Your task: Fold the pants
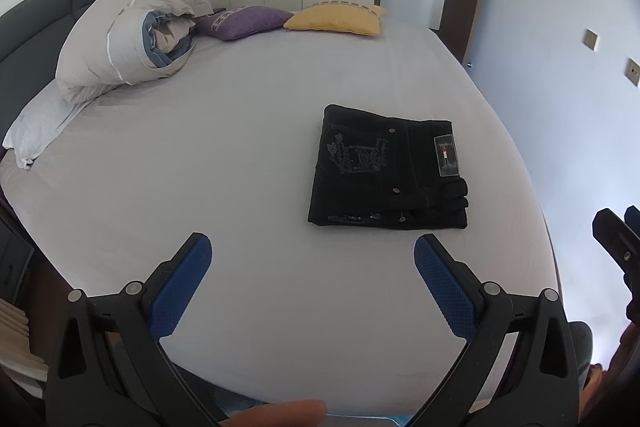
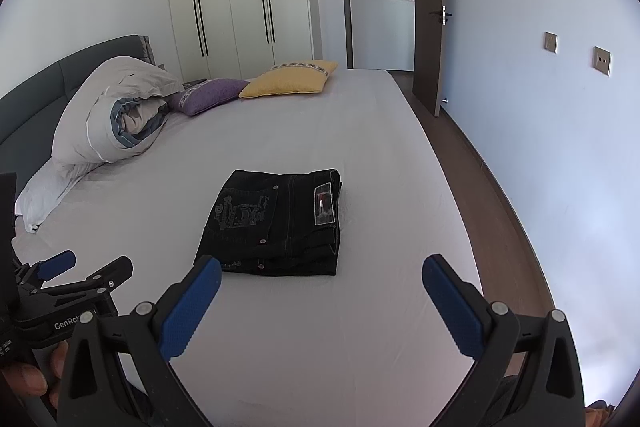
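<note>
Readable text, lower left of right wrist view: white letters "GenRob" on black body of my left gripper [image 2: 86, 269], rest of word cut off behind my right gripper [image 2: 322, 285]. Small white print below it at frame edge, too small to read. Pants [image 2: 276, 223], centre of frame: waistband patch with red-white mark, pocket embroidery with lettering, neither legible to me. Same patch and embroidery in left wrist view, unreadable.

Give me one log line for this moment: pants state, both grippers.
pants: folded into compact stack on bed | left gripper: open, holding nothing, short of pants | right gripper: open, holding nothing, near pants' front edge
</note>
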The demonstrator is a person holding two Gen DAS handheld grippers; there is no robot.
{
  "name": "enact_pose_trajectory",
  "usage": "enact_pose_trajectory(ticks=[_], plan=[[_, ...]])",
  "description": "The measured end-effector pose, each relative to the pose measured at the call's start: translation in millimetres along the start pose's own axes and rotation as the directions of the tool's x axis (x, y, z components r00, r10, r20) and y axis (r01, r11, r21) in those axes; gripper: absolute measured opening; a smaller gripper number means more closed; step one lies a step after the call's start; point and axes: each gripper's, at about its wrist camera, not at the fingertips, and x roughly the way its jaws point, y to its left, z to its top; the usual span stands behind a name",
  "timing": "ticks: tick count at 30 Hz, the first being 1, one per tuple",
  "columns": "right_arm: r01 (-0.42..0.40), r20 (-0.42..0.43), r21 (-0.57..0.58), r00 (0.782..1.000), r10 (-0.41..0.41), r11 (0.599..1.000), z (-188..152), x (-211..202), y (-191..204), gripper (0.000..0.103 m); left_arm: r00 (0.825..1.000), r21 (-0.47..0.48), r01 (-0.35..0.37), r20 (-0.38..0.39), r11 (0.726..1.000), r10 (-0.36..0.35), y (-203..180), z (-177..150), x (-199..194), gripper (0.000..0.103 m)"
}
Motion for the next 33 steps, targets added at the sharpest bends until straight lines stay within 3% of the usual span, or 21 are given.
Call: enact_pose_trajectory(ticks=[33], plan=[[-0.006, -0.008, 0.001, 1.000, 0.006, 1.000, -5.3, 0.1, 3.0, 0.103, 1.000, 0.013, 0.005, -0.005, 1.000, -0.005, -2.0, -7.3, 4.9, 0.103]])
